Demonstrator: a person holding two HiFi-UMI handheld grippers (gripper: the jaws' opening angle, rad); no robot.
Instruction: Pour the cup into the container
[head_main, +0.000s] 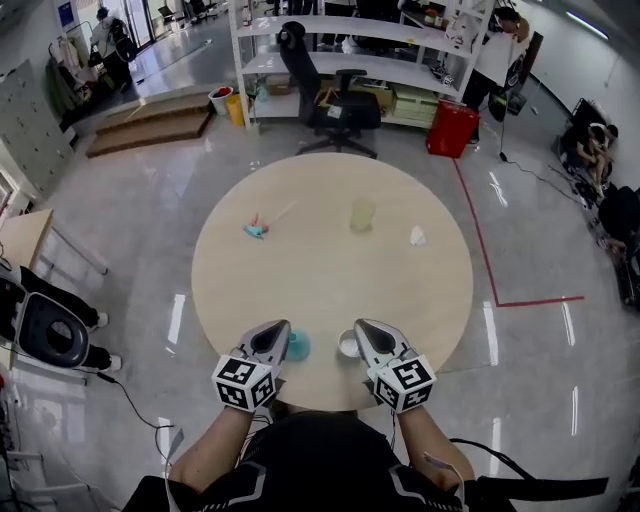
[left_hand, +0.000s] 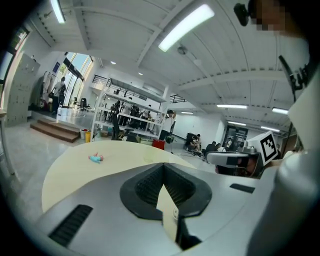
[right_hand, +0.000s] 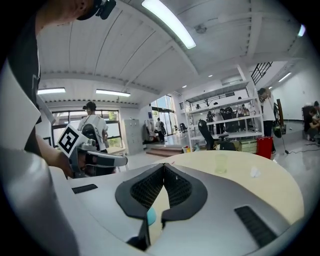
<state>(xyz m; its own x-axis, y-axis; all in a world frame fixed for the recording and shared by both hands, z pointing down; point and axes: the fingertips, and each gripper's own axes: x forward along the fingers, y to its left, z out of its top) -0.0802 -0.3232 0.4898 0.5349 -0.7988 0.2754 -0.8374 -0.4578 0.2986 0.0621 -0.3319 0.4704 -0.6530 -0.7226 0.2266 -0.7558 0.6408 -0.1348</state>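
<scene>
A translucent yellow-green cup (head_main: 362, 215) stands upright past the middle of the round table (head_main: 300, 280); the right gripper view shows the cup (right_hand: 221, 162) far ahead. At the near edge sit a teal round container (head_main: 298, 346) and a small white cup (head_main: 348, 346), side by side between my grippers. My left gripper (head_main: 278, 328) is shut and empty, just left of the teal container. To the right of the white cup is my right gripper (head_main: 362, 326), also shut with nothing in it. The teal container (right_hand: 151, 216) shows under the right jaws.
A small blue and pink object (head_main: 255, 230) lies at the table's left, and a crumpled white scrap (head_main: 417, 236) at the right. Beyond the table are an office chair (head_main: 335, 100), white shelves (head_main: 350, 30) and a red bin (head_main: 452, 128). People stand in the background.
</scene>
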